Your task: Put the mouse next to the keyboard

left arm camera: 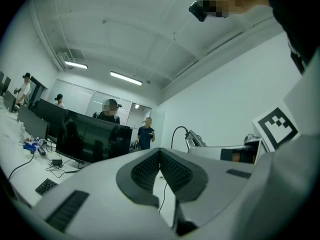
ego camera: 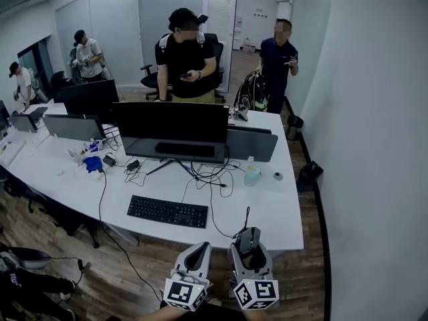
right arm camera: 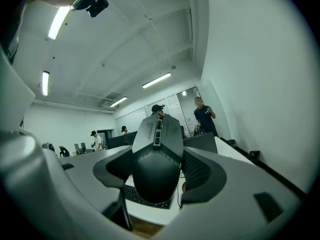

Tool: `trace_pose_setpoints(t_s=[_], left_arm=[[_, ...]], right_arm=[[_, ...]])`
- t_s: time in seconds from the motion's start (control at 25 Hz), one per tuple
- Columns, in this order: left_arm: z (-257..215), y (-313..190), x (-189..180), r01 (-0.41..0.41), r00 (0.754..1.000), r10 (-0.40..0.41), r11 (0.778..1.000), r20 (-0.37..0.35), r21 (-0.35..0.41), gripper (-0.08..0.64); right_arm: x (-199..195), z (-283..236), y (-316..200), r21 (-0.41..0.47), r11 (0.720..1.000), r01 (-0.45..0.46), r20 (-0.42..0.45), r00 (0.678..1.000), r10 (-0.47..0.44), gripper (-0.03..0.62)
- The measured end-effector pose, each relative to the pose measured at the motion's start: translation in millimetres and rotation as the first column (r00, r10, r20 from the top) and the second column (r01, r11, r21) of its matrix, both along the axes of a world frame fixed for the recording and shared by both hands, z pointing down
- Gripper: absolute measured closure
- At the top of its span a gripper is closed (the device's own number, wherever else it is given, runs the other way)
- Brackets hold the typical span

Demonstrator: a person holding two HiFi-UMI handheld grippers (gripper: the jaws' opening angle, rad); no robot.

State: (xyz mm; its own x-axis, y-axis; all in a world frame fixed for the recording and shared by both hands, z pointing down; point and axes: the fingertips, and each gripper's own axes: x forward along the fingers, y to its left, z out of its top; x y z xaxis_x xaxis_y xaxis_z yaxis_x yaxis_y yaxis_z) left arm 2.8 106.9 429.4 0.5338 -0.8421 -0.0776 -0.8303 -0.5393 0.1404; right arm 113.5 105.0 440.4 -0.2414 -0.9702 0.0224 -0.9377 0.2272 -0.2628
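A dark grey mouse is clamped between the jaws of my right gripper, its nose pointing up and away; in the head view the mouse sits in the right gripper just off the desk's front edge, its cable rising over the edge. A black keyboard lies flat on the white desk, left of the mouse. My left gripper hangs beside the right one, jaws shut with nothing between them.
A black monitor stands behind the keyboard with tangled cables at its foot. A clear bottle and a small round thing sit at the right. Several people stand behind the desk. More monitors are on the left.
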Motion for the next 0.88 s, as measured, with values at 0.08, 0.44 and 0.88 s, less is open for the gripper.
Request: trace_pose_setpoints(t_s=[0.08,0.44,0.88], left_arm=[[3,-5,-2,0.003,1.000,-0.003,1.000,-0.004,-0.009,0.548],[16,-46,-14,-0.003,1.000,0.002,0.998,-0.027,-0.059,0.548],[27,-116,-23,-0.049,0.999,0.047,0.995,-0.024,-0.083,0.548]], right_arm=[[-2,3,-3,-0.012,1.000,-0.001,0.003,1.000,0.001,0.288],[-13,13,-37,-0.054,0.998,-0.025,-0.005,1.000,0.025,0.288],[-31,26,-104,-0.113,0.992,-0.057,-0.036,0.998,0.053,0.288]])
